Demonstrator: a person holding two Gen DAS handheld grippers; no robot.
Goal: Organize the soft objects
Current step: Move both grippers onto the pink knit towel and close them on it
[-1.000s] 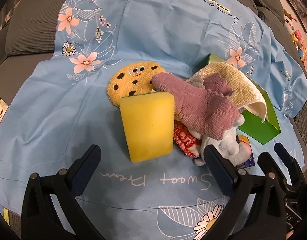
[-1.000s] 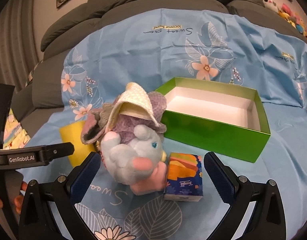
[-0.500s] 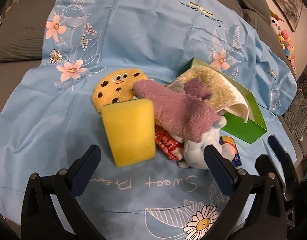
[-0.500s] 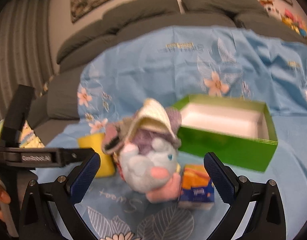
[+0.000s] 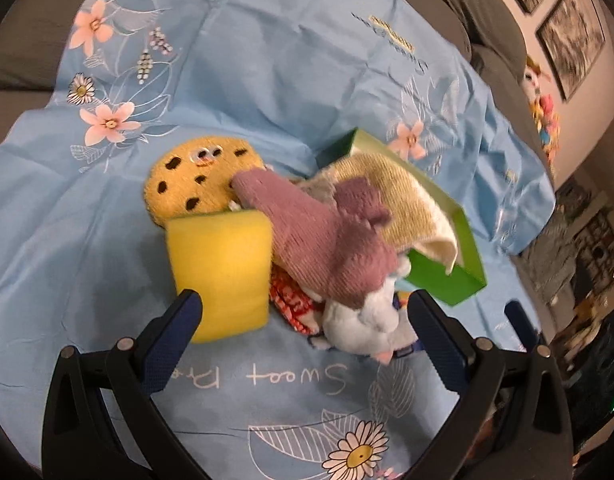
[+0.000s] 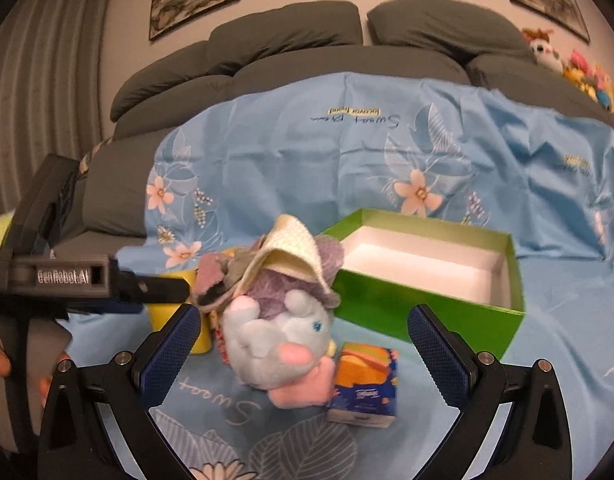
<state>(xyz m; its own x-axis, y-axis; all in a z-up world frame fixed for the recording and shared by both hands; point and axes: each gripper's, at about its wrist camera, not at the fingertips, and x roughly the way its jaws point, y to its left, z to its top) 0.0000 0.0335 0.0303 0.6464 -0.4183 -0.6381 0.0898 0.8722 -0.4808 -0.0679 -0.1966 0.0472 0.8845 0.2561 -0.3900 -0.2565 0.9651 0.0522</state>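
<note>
A heap of soft things lies on the blue flowered cloth (image 5: 267, 60): a yellow sponge (image 5: 221, 272), a cookie plush (image 5: 195, 178), a mauve knitted cloth (image 5: 323, 236), a cream towel (image 5: 403, 196) and a pale blue plush animal (image 5: 363, 326). Behind the heap stands an open green box (image 6: 431, 276), white inside with nothing in it. My left gripper (image 5: 305, 320) is open above the heap's near side. The right gripper (image 6: 303, 332) is open too, with the plush animal (image 6: 279, 344) showing between its fingers. The left gripper's body (image 6: 67, 280) enters the right wrist view at left.
A small orange and blue tissue pack (image 6: 365, 388) lies beside the plush animal. A red and white patterned item (image 5: 291, 304) peeks from under the heap. Grey sofa cushions (image 6: 287, 36) rise behind the cloth, with plush toys (image 6: 579, 72) on the far right.
Both grippers have pulled back and tilted, so the heap sits lower and smaller in the right wrist view. The left view has swung right. Nothing on the cloth has moved.
</note>
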